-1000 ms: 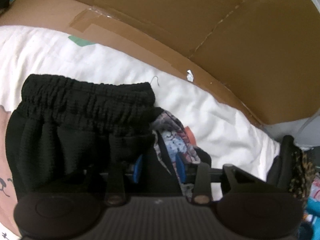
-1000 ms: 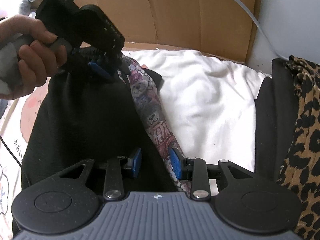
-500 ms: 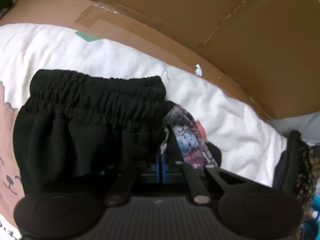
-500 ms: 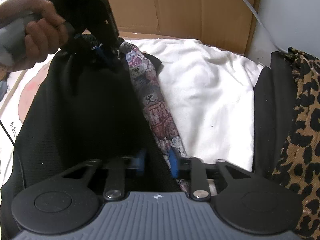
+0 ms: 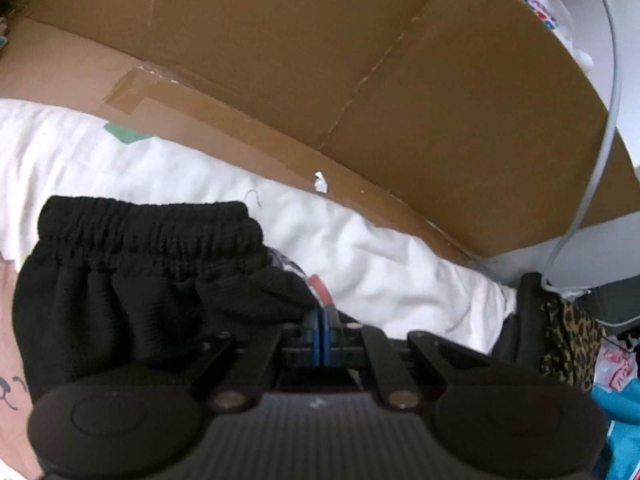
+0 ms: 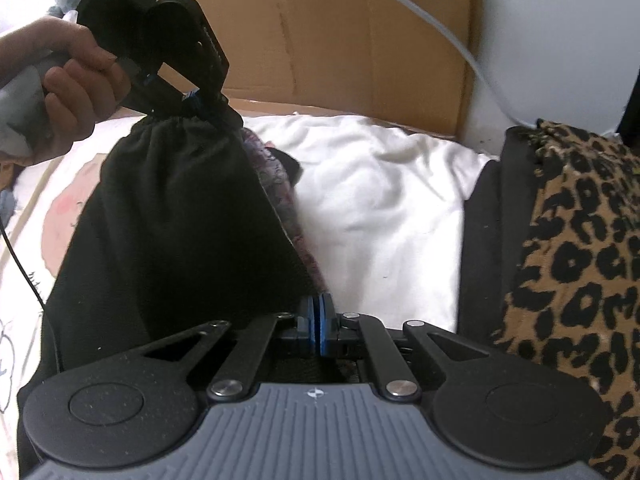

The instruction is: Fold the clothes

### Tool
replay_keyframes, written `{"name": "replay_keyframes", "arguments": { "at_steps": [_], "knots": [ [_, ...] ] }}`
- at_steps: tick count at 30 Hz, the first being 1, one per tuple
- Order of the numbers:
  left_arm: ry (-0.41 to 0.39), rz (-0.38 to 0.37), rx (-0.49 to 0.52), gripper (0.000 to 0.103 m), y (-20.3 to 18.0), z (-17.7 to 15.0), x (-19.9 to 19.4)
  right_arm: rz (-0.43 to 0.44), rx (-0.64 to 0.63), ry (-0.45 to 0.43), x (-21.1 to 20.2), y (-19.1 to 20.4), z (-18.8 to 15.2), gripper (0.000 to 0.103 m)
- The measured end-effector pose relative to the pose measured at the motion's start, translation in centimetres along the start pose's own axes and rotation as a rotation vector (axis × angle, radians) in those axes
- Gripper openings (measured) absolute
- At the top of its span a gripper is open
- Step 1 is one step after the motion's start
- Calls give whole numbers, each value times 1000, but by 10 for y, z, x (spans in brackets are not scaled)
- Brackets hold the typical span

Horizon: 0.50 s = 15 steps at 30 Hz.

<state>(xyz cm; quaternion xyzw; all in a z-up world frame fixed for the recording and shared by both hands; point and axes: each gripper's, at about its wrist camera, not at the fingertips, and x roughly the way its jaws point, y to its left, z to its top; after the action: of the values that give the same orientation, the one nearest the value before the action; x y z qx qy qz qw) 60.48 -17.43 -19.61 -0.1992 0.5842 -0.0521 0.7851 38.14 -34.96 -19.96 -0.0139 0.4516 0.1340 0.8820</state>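
Left wrist view: my left gripper [image 5: 321, 330] points steeply down at the black shorts [image 5: 120, 280]; the blue fingers [image 5: 316, 334] are pressed together.
Left grip: the fingers are clamped on the edge of the black shorts just below the gathered waistband [image 5: 152, 228], with the black cloth bunched right at the pads. These fingers have just been closing, with the cloth between them.
Right wrist view: my right gripper [image 6: 319, 326] sits at the lower edge of the same shorts [image 6: 172, 240]; its blue fingers [image 6: 314, 322] are together too.
Right grip: the pads are pinched on the hem of the shorts, beside a strip of patterned fabric [image 6: 288, 216] that runs along the cloth's right edge. These fingers have also just been closing on the cloth.
Left hand, seen from the right: my left hand [image 6: 68, 92] holds the other gripper [image 6: 196, 100] at the top of the shorts, and the cloth hangs taut between the two grips.
Where the shorts are: held above a white bedsheet [image 6: 380, 200], the left side draped down over it.
Around: a cardboard sheet [image 5: 360, 80] stands behind the bed; a leopard-print garment [image 6: 580, 260] lies to the right, well apart from my fingers.
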Motion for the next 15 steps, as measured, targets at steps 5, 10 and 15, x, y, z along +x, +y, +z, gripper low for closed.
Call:
{"name": "replay_keyframes", "arguments": {
  "at_steps": [5,10,15],
  "knots": [
    [-8,-32,-5,2,3,-7,16,-29,23,10,5,-5,1,0],
    [-25,-55,-11,3,3,-9,34,-50,43,22,13,-6,0,0],
    [-54,-99,53,27,1,-10,24,-58,81,56,24,-8,-3,3]
  ]
}}
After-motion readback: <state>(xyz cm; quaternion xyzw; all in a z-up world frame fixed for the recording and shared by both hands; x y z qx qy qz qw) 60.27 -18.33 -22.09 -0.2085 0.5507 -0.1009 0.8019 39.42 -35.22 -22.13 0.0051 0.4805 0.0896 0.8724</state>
